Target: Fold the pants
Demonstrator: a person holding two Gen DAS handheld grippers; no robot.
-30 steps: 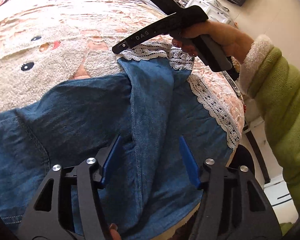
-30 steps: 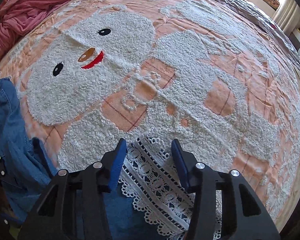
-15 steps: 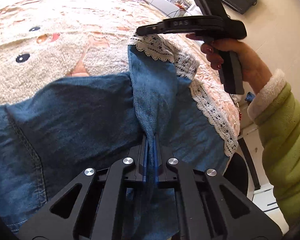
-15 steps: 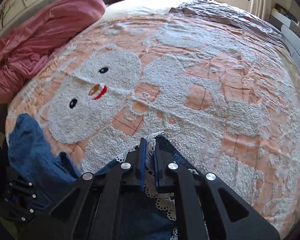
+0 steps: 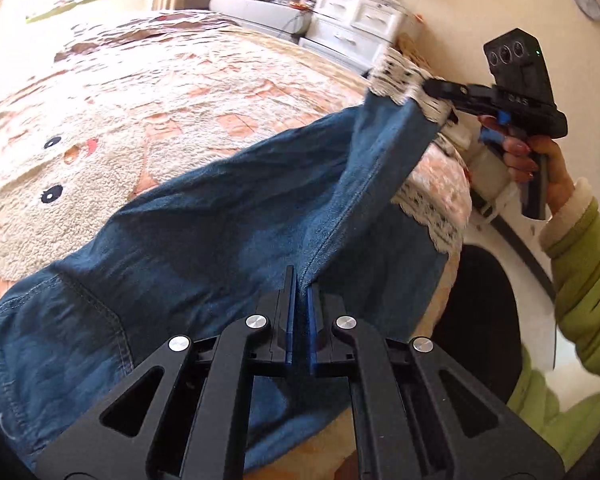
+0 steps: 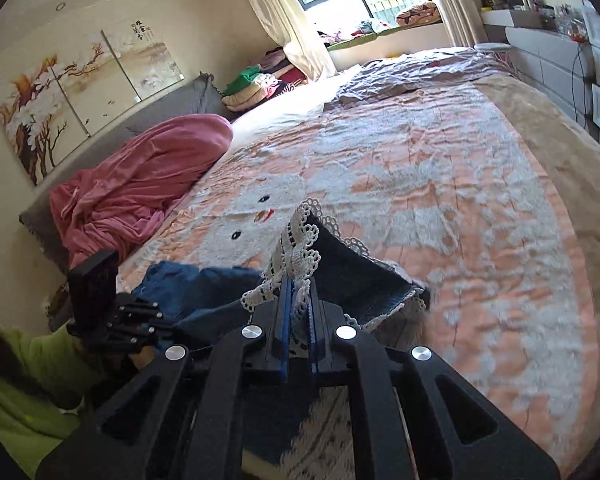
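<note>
Left tool (image 5: 299, 286) pinches the pants (image 5: 204, 232) mid-leg; right tool (image 6: 299, 286) pinches their lace hem (image 6: 296, 240) at frame centre. Pink blanket (image 6: 140, 176) heaped left on the bed (image 6: 460, 200).

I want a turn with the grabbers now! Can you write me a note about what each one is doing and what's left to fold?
Left gripper: shut on the pants at mid-leg, down by the bed.
Right gripper: shut on the lace hem, lifted off the bed.
Pants: waist end lies on the bed at the left; a second lace hem hangs at the bed edge.
Done: both grips taken, one leg raised.
Left: carry the raised leg across, lay it flat, then fold.
</note>
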